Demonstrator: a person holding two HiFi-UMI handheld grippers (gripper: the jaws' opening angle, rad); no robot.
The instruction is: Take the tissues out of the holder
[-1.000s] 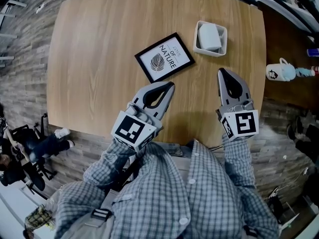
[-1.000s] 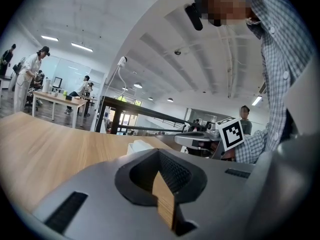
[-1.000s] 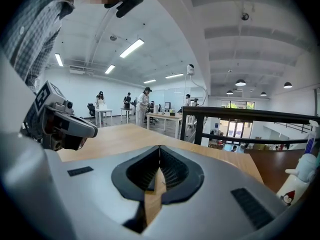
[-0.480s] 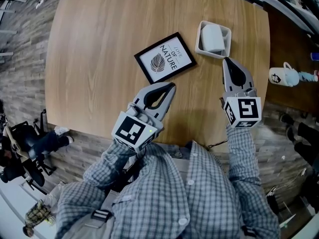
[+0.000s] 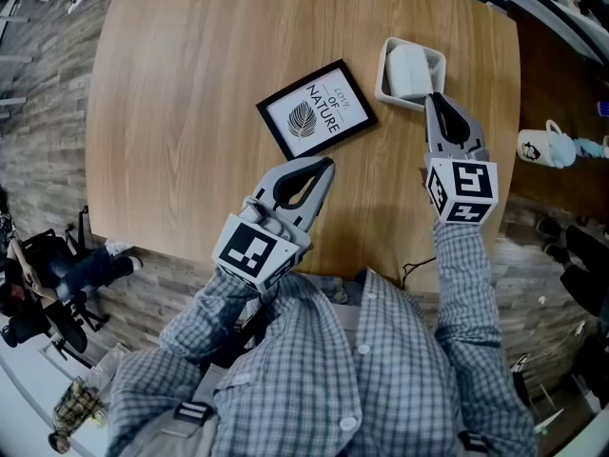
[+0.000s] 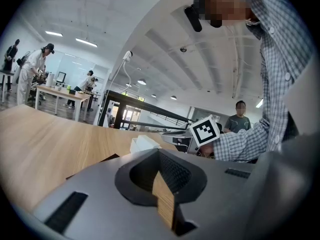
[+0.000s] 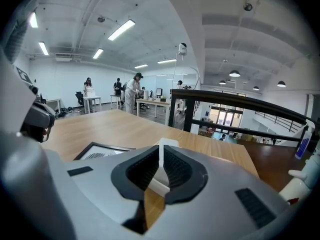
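Note:
A white square tissue holder (image 5: 385, 77) stands on the wooden table (image 5: 190, 112) at the far right, with a folded white stack of tissues (image 5: 407, 65) in it. My right gripper (image 5: 433, 100) is shut, its tips at the holder's near rim; nothing is held. Looking along the jaws in the right gripper view (image 7: 161, 145), the white holder (image 7: 159, 186) shows through the gap behind the tips. My left gripper (image 5: 326, 165) is shut and empty, hovering over the table's near middle, short of the picture frame (image 5: 316, 110). In the left gripper view (image 6: 159, 151) the holder (image 6: 145, 143) lies ahead.
The black-framed leaf print (image 7: 102, 151) lies tilted left of the holder. A white mug (image 5: 538, 146) stands on a darker surface beyond the table's right edge. Chairs and several people show in the room behind (image 6: 35, 69).
My right gripper has moved forward across the table, from the near right up to the holder's near rim. The left gripper has stayed where it was.

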